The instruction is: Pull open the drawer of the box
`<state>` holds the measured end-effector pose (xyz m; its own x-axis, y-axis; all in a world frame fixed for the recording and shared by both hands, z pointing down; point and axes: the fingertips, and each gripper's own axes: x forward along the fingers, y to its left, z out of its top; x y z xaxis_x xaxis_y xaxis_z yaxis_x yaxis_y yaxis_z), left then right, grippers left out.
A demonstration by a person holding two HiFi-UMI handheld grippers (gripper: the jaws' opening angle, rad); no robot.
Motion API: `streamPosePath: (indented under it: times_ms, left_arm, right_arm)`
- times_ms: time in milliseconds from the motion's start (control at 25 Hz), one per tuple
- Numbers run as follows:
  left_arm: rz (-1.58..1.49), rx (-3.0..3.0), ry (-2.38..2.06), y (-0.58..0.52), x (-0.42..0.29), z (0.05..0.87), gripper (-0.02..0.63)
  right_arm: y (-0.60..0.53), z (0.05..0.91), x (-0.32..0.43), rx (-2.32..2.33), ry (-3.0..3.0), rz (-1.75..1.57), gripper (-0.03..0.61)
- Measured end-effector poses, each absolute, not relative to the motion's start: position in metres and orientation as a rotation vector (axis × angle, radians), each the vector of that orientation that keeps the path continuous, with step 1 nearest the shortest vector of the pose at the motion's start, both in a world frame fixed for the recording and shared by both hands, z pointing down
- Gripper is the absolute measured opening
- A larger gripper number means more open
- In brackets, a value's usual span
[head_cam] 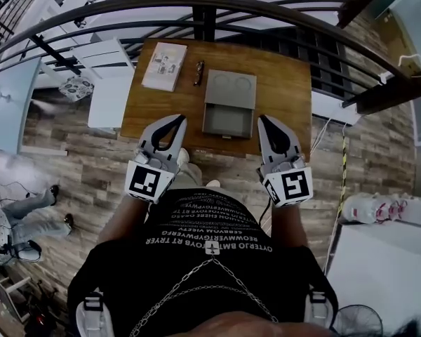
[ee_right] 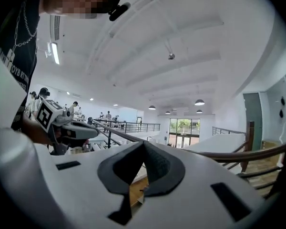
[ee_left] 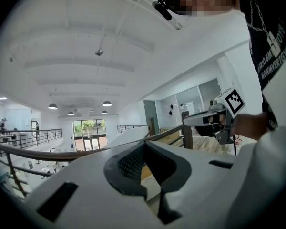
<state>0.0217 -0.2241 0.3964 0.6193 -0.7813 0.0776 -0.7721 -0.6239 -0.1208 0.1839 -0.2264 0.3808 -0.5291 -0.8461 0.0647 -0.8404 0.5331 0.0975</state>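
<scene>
On the wooden table [head_cam: 281, 76] stands a grey box [head_cam: 230, 87] with two round dents in its top. Its drawer [head_cam: 228, 121] is pulled out toward me. Both grippers are held up in front of my chest, pointing level, well above the table and apart from the box. My left gripper [head_cam: 177, 121] [ee_left: 144, 146] is shut with nothing in it. The right gripper [head_cam: 264, 121] [ee_right: 144, 145] is shut and empty too. Each gripper view shows the other gripper off to the side, and only a sliver of table shows through the jaws.
A booklet [head_cam: 164, 65] and a small dark object [head_cam: 198, 72] lie on the table left of the box. A curved dark railing [head_cam: 196, 4] runs behind the table. White desks [head_cam: 111, 83] stand at the left, a power strip [head_cam: 386, 209] on the floor at the right.
</scene>
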Motion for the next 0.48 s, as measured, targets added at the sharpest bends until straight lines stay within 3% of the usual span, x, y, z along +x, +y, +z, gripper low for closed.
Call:
streamPosePath:
  times_ms: [480]
  left_arm:
    - [-0.259, -2.774, 1.259, -0.242, 0.01, 0.401, 0.0]
  right_arm:
    - [-0.237, 0.411, 0.174, 1.498, -2.676, 0.08, -0.005]
